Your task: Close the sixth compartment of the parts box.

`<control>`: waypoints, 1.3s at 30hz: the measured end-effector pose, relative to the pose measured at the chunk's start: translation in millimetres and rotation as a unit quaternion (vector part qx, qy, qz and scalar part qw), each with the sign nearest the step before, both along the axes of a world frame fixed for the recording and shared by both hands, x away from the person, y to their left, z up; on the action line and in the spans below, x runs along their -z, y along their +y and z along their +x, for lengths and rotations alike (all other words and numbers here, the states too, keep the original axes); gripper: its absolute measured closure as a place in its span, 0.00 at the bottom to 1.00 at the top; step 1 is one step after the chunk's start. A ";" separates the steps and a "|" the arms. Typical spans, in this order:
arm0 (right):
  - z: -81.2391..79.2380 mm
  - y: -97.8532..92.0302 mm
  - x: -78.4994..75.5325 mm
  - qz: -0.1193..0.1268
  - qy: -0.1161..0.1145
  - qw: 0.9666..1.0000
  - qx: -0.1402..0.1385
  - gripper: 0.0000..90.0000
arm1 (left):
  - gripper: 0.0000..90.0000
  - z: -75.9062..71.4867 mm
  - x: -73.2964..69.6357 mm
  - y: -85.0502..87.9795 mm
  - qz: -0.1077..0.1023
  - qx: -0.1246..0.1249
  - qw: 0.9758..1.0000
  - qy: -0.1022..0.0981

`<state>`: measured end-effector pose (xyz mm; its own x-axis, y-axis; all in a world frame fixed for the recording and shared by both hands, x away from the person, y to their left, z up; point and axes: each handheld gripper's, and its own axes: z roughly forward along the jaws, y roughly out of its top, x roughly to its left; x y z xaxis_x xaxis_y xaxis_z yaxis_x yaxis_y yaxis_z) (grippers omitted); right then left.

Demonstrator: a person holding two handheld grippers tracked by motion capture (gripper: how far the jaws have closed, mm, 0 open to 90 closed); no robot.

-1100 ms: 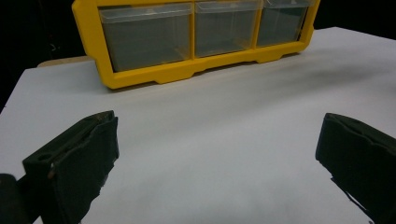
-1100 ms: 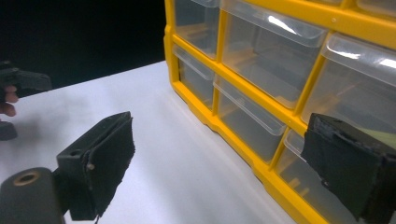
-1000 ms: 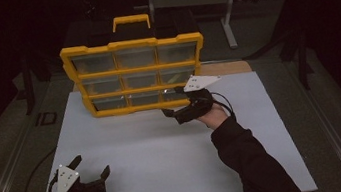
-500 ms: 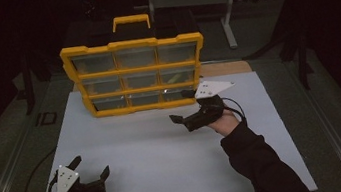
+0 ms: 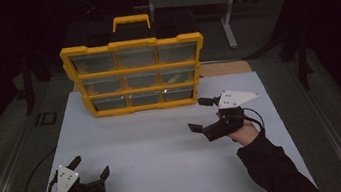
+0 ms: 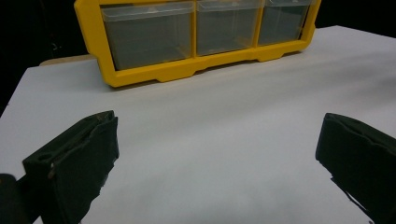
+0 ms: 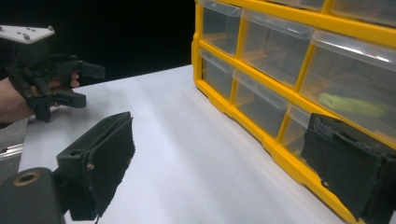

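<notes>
A yellow organizer [image 5: 135, 75] with three rows of clear drawers stands upright at the back of the white board [image 5: 165, 142]. My right gripper [image 5: 197, 115] hovers open in front of its lower right corner, a little apart from it, with nothing between the jaws. In the right gripper view the right gripper [image 7: 219, 163] faces along the organizer [image 7: 280, 70], and a yellow-green item [image 7: 355, 105] lies inside one drawer. My left gripper [image 5: 90, 168] rests open near the front left of the board. In the left gripper view the left gripper [image 6: 217, 154] points at the organizer's bottom row [image 6: 201, 37].
All drawers look shut. A black-and-yellow carry handle [image 5: 130, 22] tops the organizer. A wooden strip [image 5: 222, 68] shows behind the board at the right. Dark surroundings and a metal stand [image 5: 227, 12] lie beyond. My left gripper [image 7: 51, 70] appears far off in the right gripper view.
My right gripper has drawn back from the organizer's lower right drawer, toward the front and right of the board. The left gripper has stayed put.
</notes>
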<state>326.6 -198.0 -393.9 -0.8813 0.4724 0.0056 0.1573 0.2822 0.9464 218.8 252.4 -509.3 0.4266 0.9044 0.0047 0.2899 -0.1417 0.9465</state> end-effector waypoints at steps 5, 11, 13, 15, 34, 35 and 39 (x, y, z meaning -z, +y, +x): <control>-10.3 -13.8 6.7 0.004 -0.007 1.000 0.002 0.10 | 0.00 -0.2 -0.2 -0.4 0.001 0.000 1.000 -0.001; -20.7 -29.6 17.8 -0.002 -0.009 1.000 0.009 0.10 | 0.00 -0.4 -0.2 -0.8 0.001 0.001 1.000 0.000; -23.9 -34.9 22.2 -0.005 -0.006 1.000 0.013 0.10 | 0.00 -0.4 -0.3 -1.0 0.001 0.002 1.000 0.000; -26.4 -40.4 26.9 -0.005 -0.004 1.000 0.018 0.10 | 0.00 -0.4 -0.2 -1.2 0.002 0.003 1.000 0.001; -47.4 -77.8 71.3 -0.023 0.006 0.998 0.060 0.10 | 0.00 -0.6 -0.2 -2.6 0.003 0.009 1.000 0.001; -48.1 -78.9 72.7 -0.024 0.010 0.998 0.063 0.10 | 0.00 -0.6 -0.2 -2.6 0.003 0.009 1.000 0.001; -51.2 -81.4 79.5 -0.039 0.008 0.997 0.073 0.10 | 0.00 -0.5 -0.1 -2.6 0.003 0.010 1.000 0.001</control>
<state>275.5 -279.4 -473.4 -0.8034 0.5950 -0.0228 0.2166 0.3276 0.9197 218.2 249.8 -509.2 0.4441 0.8960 0.0094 0.2884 -0.1528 0.9452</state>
